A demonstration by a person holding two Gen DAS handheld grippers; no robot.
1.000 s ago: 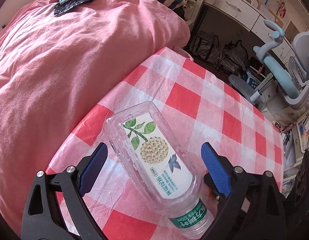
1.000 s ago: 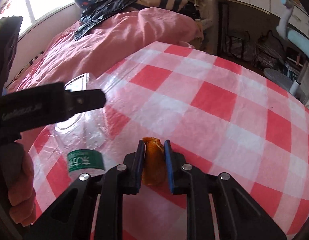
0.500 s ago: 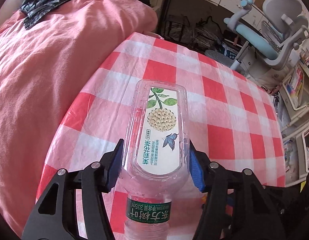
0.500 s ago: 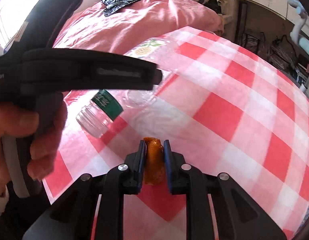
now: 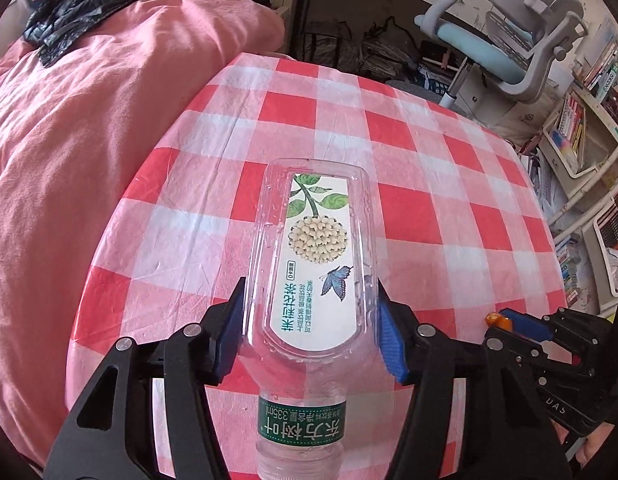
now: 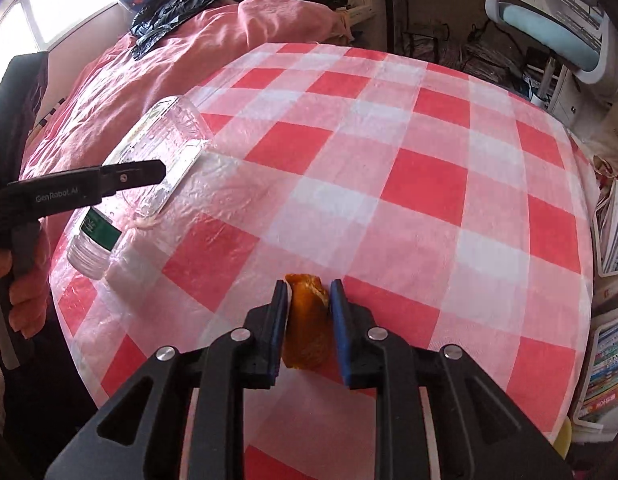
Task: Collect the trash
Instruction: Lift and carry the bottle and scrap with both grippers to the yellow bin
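A clear empty plastic bottle [image 5: 309, 264] with a white flower label and a green neck band is clamped between the blue pads of my left gripper [image 5: 309, 320], base pointing away, held over the red-and-white checked tablecloth [image 5: 409, 128]. It also shows in the right wrist view [image 6: 165, 160], lifted at the table's left edge with the left gripper [image 6: 141, 172] on it. My right gripper [image 6: 309, 304] is shut on an orange peel piece [image 6: 307, 320] just above the cloth near the front edge. That peel [image 5: 499, 320] shows at the right in the left wrist view.
A pink quilt [image 5: 89, 120] covers the bed left of the table, with a black plastic bag [image 5: 81, 4] on it at the back. A blue-grey office chair [image 5: 509, 40] and bookshelves [image 5: 581, 128] stand to the right. Dark bags lie on the floor behind the table.
My left gripper closed on the bottle and lifted it, turning it straight along the fingers. My right gripper kept hold of the orange peel and shifted slightly over the cloth.
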